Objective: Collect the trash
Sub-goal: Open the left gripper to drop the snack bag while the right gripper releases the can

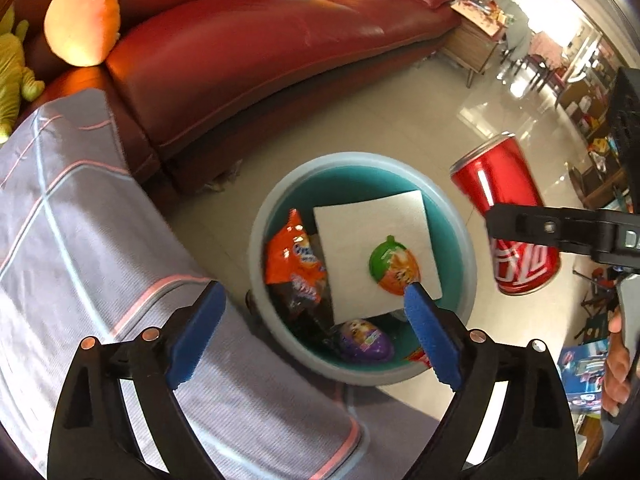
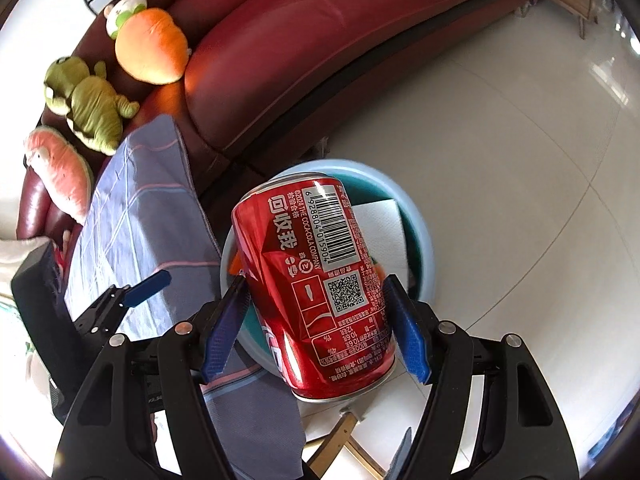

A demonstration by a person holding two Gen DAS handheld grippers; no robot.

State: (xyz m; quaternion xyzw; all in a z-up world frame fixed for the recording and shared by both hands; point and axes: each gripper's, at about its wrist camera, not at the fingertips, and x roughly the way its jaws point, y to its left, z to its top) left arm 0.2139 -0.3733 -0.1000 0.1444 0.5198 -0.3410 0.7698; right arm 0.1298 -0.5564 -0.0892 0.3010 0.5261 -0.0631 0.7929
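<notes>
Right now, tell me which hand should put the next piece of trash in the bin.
Right. Its gripper already holds the red can above the blue bin. The left gripper hangs over the bin with jaws open and empty.

Glossy metal, leather and tile beside matt cloth, paper and plastic.

The red can (image 2: 316, 280) is shiny printed metal, dented on one side, with a bare silvery rim. The bin (image 1: 260, 216) looks like smooth matt plastic, pale blue outside and teal inside; in it lie a soft white paper napkin (image 1: 372, 232), a glossy crinkled orange snack bag (image 1: 292, 260) and a shiny purple egg-shaped wrapper (image 1: 364, 340). The sofa (image 1: 248, 52) is smooth dark-red leather with a sheen. The grey striped cloth (image 1: 80, 216) is matt and finely woven. The floor (image 2: 520, 160) is polished pale tile that mirrors the light. The plush toys (image 2: 152, 46) are fuzzy fabric. The blue pads (image 1: 432, 340) look like ribbed rubbery foam on matt black plastic.
</notes>
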